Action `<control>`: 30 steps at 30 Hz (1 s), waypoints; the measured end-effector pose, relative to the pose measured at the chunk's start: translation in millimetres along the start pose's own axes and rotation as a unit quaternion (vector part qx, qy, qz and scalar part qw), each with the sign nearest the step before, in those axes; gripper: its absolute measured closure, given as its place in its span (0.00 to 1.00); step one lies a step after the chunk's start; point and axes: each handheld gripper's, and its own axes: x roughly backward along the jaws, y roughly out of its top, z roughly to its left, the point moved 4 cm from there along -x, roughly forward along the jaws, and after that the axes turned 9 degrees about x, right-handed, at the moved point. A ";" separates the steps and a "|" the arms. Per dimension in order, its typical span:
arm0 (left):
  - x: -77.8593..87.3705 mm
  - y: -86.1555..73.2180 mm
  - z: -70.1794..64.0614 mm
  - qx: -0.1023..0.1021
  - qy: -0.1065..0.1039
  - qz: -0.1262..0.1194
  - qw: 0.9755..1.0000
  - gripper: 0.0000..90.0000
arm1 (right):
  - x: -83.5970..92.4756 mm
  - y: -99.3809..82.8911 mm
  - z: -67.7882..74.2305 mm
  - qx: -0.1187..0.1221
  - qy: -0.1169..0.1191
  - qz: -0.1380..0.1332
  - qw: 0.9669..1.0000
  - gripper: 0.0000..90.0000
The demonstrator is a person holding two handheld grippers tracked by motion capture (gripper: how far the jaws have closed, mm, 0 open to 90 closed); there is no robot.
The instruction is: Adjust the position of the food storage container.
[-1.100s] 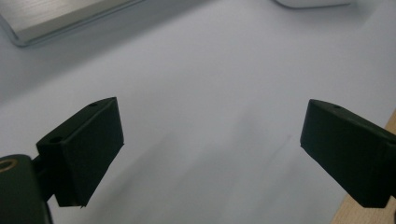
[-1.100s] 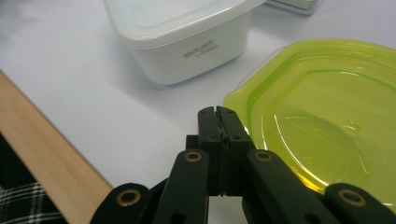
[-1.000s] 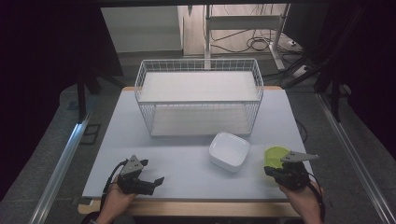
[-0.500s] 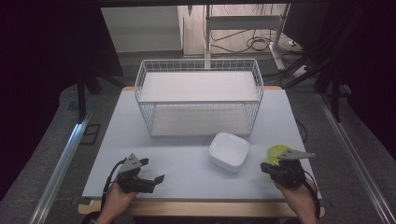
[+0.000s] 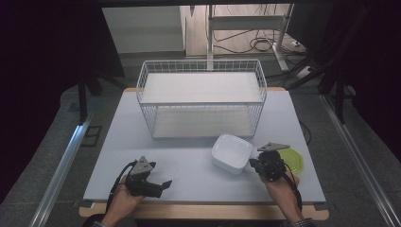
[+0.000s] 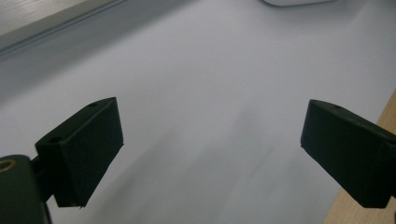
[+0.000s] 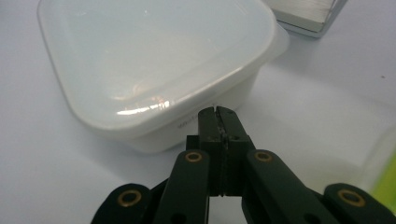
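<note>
Bowl [image 7: 154, 70] before right gripper [image 7: 218, 112], basket [image 5: 201, 97] beyond

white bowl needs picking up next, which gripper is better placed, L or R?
Right, probably. The right gripper sits beside the white bowl, its shut jaws pointing at the bowl's wall in the right gripper view; it must open first. The left gripper is open but well away across the table.
</note>
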 end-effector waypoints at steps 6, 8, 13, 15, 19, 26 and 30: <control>-2.2 4.6 -0.2 0.010 -0.018 0.002 1.000 0.04 | -9.9 9.5 3.8 0.004 0.000 0.002 1.000 1.00; -5.5 6.6 1.0 0.007 -0.012 0.008 1.000 0.06 | -13.1 12.7 4.5 0.003 0.000 0.003 1.000 1.00; -20.1 26.0 8.8 -0.010 0.005 0.010 1.000 0.21 | -23.9 20.6 3.5 -0.004 0.002 0.004 1.000 1.00; -27.5 34.7 13.0 -0.010 0.007 0.021 1.000 0.31 | -28.1 23.4 3.5 -0.006 0.003 0.003 1.000 1.00; -39.9 49.2 19.1 -0.011 0.006 0.025 1.000 0.48 | -32.6 27.3 4.5 -0.004 0.006 0.002 1.000 1.00; -68.2 82.2 24.0 -0.011 0.003 0.004 1.000 0.80 | -46.7 37.1 10.8 -0.005 0.023 -0.003 1.000 1.00; -84.3 96.1 25.1 0.000 0.002 -0.005 1.000 0.90 | -54.2 44.0 14.1 -0.003 0.028 -0.006 1.000 1.00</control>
